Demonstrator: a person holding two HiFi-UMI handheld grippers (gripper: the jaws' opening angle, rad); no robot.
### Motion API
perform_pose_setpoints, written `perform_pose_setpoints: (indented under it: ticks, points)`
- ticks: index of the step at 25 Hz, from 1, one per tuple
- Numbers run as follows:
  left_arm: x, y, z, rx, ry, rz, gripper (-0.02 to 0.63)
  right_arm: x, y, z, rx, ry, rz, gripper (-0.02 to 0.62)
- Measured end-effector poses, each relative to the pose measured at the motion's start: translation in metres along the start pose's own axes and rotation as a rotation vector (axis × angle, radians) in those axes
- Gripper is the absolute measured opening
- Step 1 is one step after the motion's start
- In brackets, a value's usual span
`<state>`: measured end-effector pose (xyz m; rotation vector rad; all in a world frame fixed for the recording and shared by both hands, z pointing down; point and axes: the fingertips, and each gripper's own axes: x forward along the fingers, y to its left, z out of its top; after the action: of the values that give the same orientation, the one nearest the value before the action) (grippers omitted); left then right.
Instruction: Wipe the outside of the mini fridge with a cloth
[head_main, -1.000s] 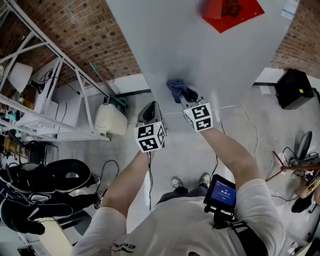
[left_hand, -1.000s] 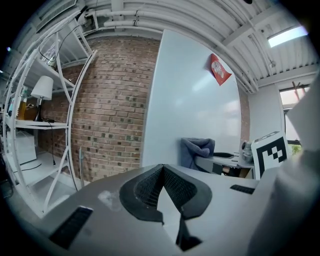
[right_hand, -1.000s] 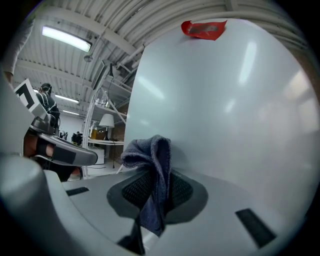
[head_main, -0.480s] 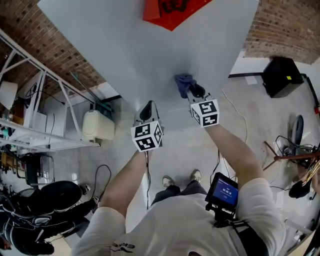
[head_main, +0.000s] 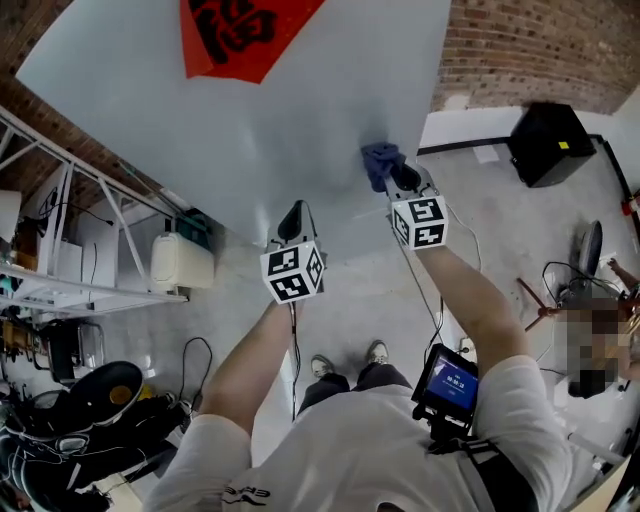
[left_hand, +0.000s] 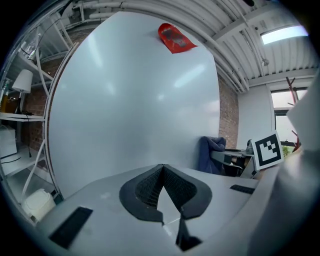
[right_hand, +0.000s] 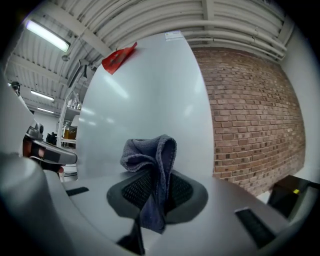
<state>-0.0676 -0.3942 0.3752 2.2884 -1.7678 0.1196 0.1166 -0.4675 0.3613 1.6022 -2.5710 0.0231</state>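
The head view shows the whole scene from above: the mini fridge (head_main: 300, 130), with its big pale grey side, a red paper (head_main: 240, 35) stuck on it, and a black box (head_main: 545, 145) on the floor to the right. It does not show the jaws up close, but the two gripper views do.

In the right gripper view, the right gripper (right_hand: 155, 175) has its jaws pinching a blue cloth (right_hand: 150, 150). The cloth stands long-ways along the jaws. Its bunched top points at the fridge and its thin tail hangs back toward the camera. Only this view shows the brick wall (right_hand: 245, 110) just beside the fridge.

In the left gripper view, the left gripper (left_hand: 162, 172) has its jaws pressed together with nothing between them. It is near the fridge, pointing at it.

The cloth is low on the fridge's side, near the right edge, and it looks like it touches.
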Motion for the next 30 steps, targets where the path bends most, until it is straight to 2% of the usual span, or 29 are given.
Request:
perform_pose_setpoints:
  ticks: [6, 11, 16, 21, 23, 30]
  points:
    - [0.02, -0.023, 0.003, -0.001, 0.008, -0.005, 0.003, -0.006, -0.05, -0.002, 0.035, 0.013, -0.055, 0.058]
    - [0.022, -0.037, -0.001, 0.001, 0.001, 0.001, 0.003, -0.01, -0.056, -0.004, 0.027, 0.01, -0.033, 0.058]
    - [0.019, -0.033, 0.003, -0.001, -0.029, 0.013, 0.003, -0.013, -0.053, -0.002, 0.032, -0.008, -0.026, 0.058]
    - [0.005, -0.02, -0.003, 0.053, -0.079, 0.014, 0.003, -0.016, -0.028, -0.008, 0.035, -0.028, 0.011, 0.058]
    - [-0.001, -0.011, -0.011, 0.048, -0.09, 0.016, 0.003, -0.017, -0.01, -0.015, 0.037, -0.036, 0.033, 0.058]
    - [-0.022, 0.041, -0.065, 0.035, -0.107, 0.046, 0.003, -0.014, 0.064, -0.072, 0.047, -0.027, 0.122, 0.058]
